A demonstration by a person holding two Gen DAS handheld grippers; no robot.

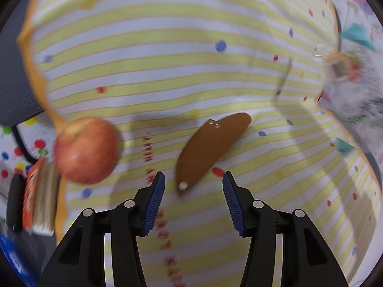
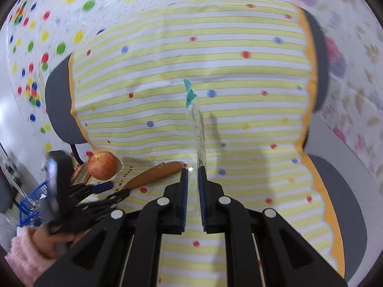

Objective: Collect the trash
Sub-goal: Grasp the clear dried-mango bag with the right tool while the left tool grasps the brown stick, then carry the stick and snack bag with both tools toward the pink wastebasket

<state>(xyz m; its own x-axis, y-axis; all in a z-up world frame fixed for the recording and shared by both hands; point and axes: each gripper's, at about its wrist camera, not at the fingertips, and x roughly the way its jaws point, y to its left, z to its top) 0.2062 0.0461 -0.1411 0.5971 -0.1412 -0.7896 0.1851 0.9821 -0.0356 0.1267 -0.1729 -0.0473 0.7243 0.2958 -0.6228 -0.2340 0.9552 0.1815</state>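
A brown sausage-shaped snack in a clear wrapper point(image 1: 210, 148) lies on the yellow-striped cloth point(image 1: 167, 59). My left gripper point(image 1: 194, 179) is open, its blue pads on either side of the sausage's near end, not touching it. My right gripper point(image 2: 193, 169) is shut on a clear plastic wrapper with a teal tip point(image 2: 196, 124), held up edge-on above the cloth point(image 2: 239, 71). The sausage point(image 2: 155, 173) and my left gripper point(image 2: 110, 191) also show at the lower left of the right wrist view.
A red-yellow apple point(image 1: 86, 150) sits left of the sausage, beside a book point(image 1: 40, 196) at the cloth's edge. A blue basket point(image 2: 31, 205) stands off the table at left. Dark chairs point(image 2: 340, 203) flank the table. The right gripper with its wrapper point(image 1: 347, 71) shows blurred at right.
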